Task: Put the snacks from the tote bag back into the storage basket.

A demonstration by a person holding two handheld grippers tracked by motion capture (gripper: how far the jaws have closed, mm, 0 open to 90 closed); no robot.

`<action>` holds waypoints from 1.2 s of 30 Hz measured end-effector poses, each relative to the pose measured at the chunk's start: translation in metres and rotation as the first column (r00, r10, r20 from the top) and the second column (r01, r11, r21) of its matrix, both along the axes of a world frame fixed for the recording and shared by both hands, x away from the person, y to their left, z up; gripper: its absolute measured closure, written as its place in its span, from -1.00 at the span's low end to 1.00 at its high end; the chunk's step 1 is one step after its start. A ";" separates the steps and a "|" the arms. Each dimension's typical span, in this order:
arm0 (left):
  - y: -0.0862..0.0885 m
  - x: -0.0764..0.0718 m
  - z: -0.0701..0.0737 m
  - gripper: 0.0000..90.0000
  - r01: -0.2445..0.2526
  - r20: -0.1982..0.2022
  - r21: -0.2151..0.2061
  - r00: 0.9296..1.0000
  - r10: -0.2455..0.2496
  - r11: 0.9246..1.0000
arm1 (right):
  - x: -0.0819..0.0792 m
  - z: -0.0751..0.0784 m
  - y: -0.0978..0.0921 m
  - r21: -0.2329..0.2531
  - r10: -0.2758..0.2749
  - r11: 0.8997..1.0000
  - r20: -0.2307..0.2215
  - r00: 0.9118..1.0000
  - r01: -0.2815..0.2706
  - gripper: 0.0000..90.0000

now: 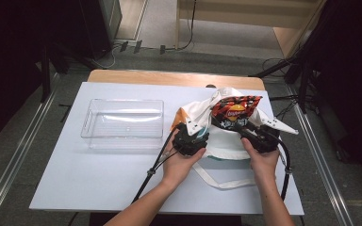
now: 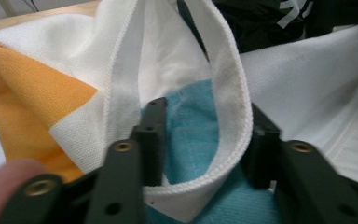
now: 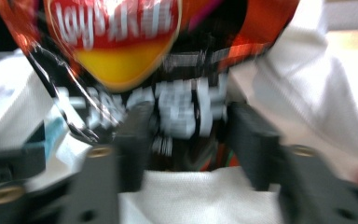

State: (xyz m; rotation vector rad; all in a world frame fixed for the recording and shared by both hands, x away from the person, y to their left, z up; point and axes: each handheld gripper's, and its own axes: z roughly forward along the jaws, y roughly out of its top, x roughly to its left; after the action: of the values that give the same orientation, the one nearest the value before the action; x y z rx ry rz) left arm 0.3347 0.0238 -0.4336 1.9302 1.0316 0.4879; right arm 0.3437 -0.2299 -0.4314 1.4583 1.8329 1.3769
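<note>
**Inspector A:** Start with the largest item.

**Inspector B:** White rectangular table [image 1: 99,174], wooden strip along its far edge. On its left half stands a clear rectangular plastic bin [image 1: 122,123], well apart from both grippers.

**Inspector A:** And the work piece?

**Inspector B:** A white fabric tote bag with orange and teal panels [image 1: 226,141] lies on the right half of the table, mouth towards the person, one strap trailing on the table near the front edge. A red-and-black crinkled foil chip bag with a yellow-and-red logo [image 1: 235,109] stands out of the mouth, tilted away from the person.

**Inspector A:** Left gripper?

**Inspector B:** The left gripper [image 1: 191,136] is at the bag's left rim. In the left gripper view a fold of the hemmed white rim [image 2: 228,107] loops between the jaws; the jaws stand apart, one either side of the fold, touching it without visibly pressing it flat.

**Inspector A:** Right gripper?

**Inspector B:** The right gripper [image 1: 259,136] is at the chip bag's lower end. In the right gripper view, which is blurred, the foil [image 3: 182,116] sits between the two jaws with gaps showing; I cannot tell whether they are clamped on it.
</note>
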 end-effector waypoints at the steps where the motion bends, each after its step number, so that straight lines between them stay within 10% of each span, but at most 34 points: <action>1: 0.000 0.000 -0.001 0.47 -0.003 0.003 0.003 1.000 0.003 1.000 | -0.001 -0.001 0.002 -0.010 -0.005 1.000 0.007 1.000 0.005 0.58; 7: 0.000 0.001 -0.007 0.73 0.001 0.008 0.033 1.000 -0.002 0.999 | -0.008 0.003 0.008 -0.077 -0.021 0.997 0.079 0.997 0.027 1.00; 16: -0.004 0.003 -0.014 0.73 0.024 -0.001 0.113 1.000 -0.024 0.993 | -0.020 0.028 -0.001 0.107 -0.038 0.994 0.197 0.980 0.017 1.00; 18: -0.002 0.005 -0.015 0.73 0.031 -0.018 0.125 0.999 -0.029 0.992 | -0.024 0.037 0.000 0.127 -0.025 0.992 0.239 0.971 -0.006 1.00; 21: -0.004 0.007 -0.024 0.71 0.056 -0.042 0.132 0.998 -0.051 0.990 | -0.036 0.058 -0.007 0.209 -0.046 0.977 0.371 0.927 -0.035 1.00; 25: -0.004 0.008 -0.022 0.62 0.038 -0.054 0.094 0.998 -0.033 0.995 | -0.037 0.074 -0.012 0.100 -0.101 0.992 0.308 0.946 0.073 0.97; 31: -0.002 0.008 -0.024 0.57 0.036 -0.057 0.075 0.998 -0.032 0.997 | -0.016 0.027 -0.021 0.109 -0.091 0.991 0.137 0.986 0.076 -0.12; 36: -0.003 0.006 -0.024 0.60 0.038 -0.044 0.086 0.998 -0.034 0.996 | 0.007 0.004 -0.014 0.099 -0.015 0.995 0.018 1.000 0.014 -0.27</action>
State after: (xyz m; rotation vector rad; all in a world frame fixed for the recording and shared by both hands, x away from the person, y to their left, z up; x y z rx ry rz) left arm 0.3410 0.0211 -0.4580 2.0404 1.0159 0.4801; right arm 0.3512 -0.2439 -0.4278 1.4995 1.7619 1.4886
